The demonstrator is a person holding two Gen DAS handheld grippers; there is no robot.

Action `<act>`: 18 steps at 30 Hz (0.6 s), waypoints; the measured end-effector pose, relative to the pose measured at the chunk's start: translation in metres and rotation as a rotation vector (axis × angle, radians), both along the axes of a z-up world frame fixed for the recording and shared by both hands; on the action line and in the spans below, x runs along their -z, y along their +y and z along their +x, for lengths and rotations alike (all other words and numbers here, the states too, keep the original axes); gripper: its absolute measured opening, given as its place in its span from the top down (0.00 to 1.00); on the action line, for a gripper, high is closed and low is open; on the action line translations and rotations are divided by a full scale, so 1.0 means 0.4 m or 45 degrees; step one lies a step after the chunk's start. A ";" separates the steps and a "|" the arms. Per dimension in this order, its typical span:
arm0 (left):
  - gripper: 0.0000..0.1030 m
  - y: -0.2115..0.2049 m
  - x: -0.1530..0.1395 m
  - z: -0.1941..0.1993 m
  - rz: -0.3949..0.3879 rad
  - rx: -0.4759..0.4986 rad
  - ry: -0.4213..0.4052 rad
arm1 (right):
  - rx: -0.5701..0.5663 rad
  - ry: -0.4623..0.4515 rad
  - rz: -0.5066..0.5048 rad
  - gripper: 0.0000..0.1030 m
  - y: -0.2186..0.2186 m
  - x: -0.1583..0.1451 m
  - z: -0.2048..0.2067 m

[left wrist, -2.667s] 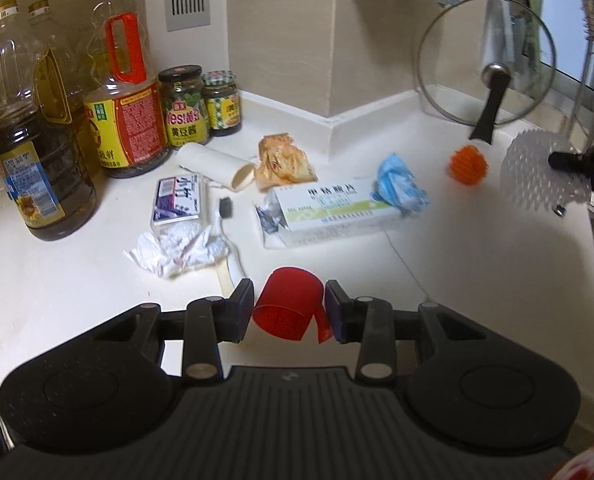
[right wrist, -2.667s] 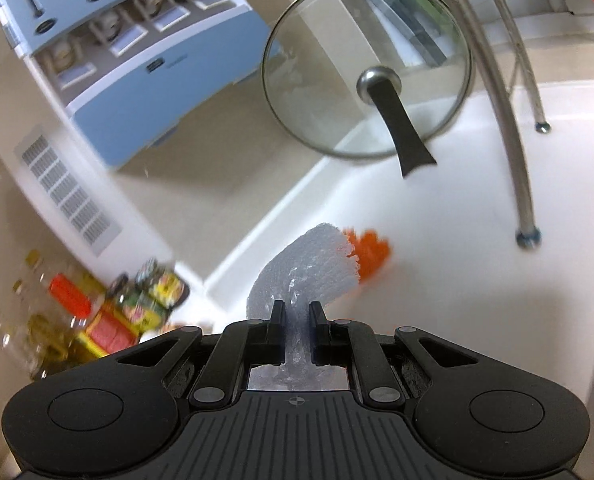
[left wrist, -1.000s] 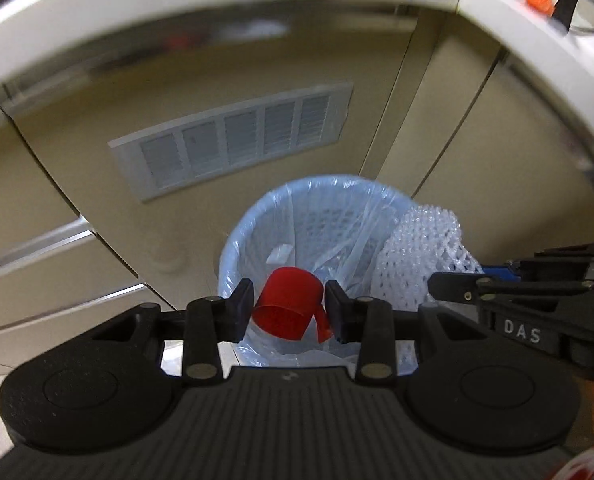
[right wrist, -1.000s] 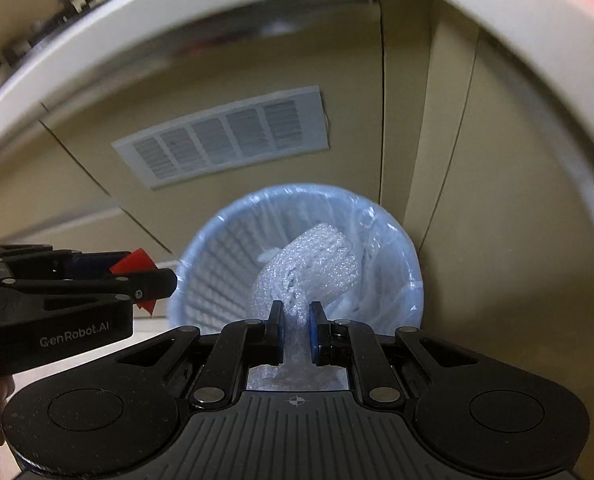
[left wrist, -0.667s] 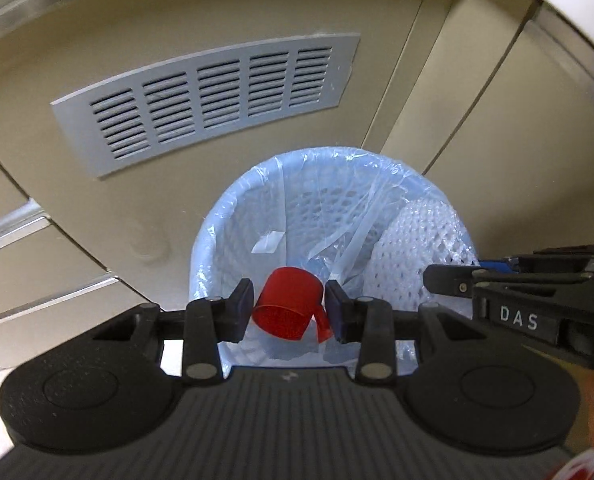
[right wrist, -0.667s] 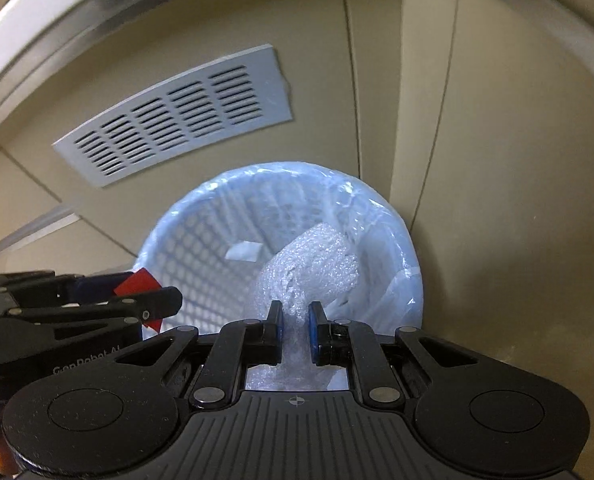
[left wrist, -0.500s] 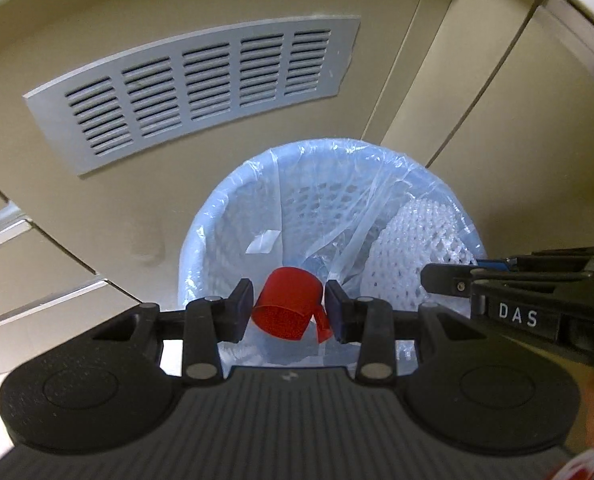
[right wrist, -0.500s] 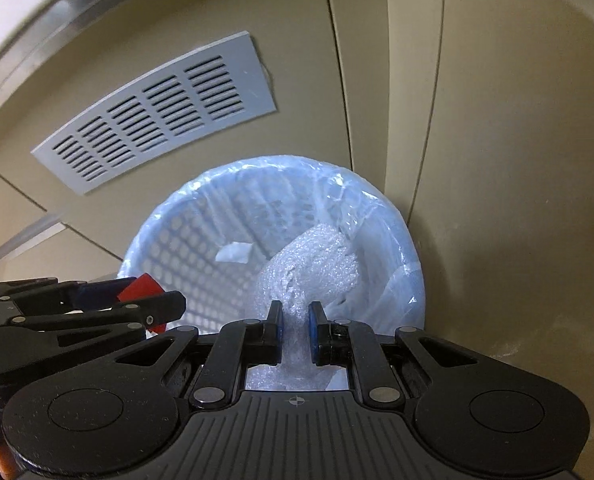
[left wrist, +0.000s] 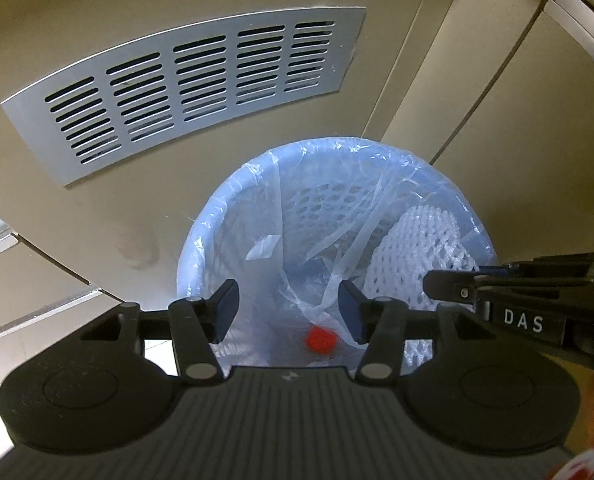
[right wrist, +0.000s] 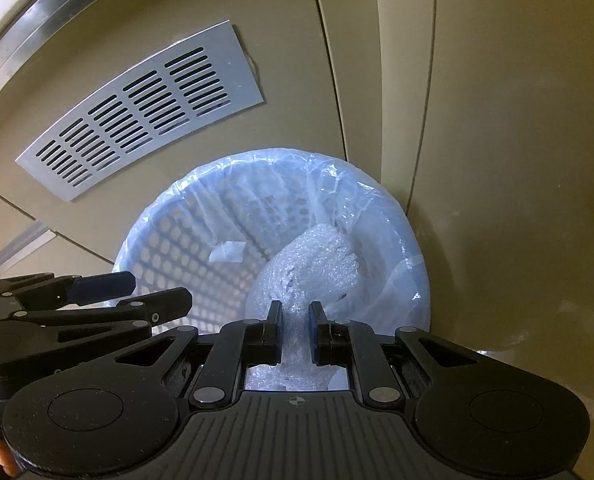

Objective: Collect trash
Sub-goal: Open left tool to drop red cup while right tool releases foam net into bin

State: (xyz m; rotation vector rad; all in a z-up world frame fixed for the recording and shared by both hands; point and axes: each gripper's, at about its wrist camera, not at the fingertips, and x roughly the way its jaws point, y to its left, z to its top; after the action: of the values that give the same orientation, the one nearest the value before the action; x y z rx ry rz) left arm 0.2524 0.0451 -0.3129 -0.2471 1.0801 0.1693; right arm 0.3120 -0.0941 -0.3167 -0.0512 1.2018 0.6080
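Observation:
A pale blue mesh waste basket (left wrist: 225,200) lined with a clear bag stands on the floor below both grippers; it also shows in the right wrist view (right wrist: 169,240). My left gripper (left wrist: 288,312) is open and empty above it. A red plastic cup (left wrist: 319,339) lies blurred deep in the basket between the left fingers. My right gripper (right wrist: 295,334) is shut on a white foam fruit net (right wrist: 313,264) and holds it over the basket's right side. The net (left wrist: 421,248) and the right gripper (left wrist: 449,280) also show in the left wrist view.
Beige cabinet doors stand behind the basket, with a grey vent grille (left wrist: 185,88) at the upper left, also in the right wrist view (right wrist: 137,116). A cabinet corner seam (right wrist: 333,60) runs down just behind the basket. A small white scrap (right wrist: 227,256) clings inside the bag.
My left gripper has opened and the red cup has dropped into the basket. Both grippers have come from the counter down to the basket. The right gripper still holds the foam net.

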 end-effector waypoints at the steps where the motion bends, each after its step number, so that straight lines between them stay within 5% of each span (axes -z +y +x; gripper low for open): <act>1: 0.50 0.002 -0.002 -0.001 -0.002 -0.001 0.000 | -0.002 0.000 0.000 0.89 0.001 -0.001 0.000; 7: 0.50 0.010 -0.016 -0.011 -0.007 -0.003 -0.006 | -0.021 0.016 -0.016 0.88 0.002 0.004 -0.003; 12: 0.49 0.013 -0.028 -0.017 -0.006 -0.014 -0.013 | -0.028 0.003 -0.008 0.58 0.002 -0.001 -0.006; 18: 0.45 0.014 -0.051 -0.034 0.008 -0.030 -0.026 | -0.019 0.001 0.003 0.55 0.000 -0.019 -0.007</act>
State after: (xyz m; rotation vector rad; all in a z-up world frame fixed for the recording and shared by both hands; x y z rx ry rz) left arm 0.2389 0.0507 -0.2926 -0.2553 1.0567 0.1908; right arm 0.3092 -0.0940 -0.3089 -0.0583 1.2023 0.6227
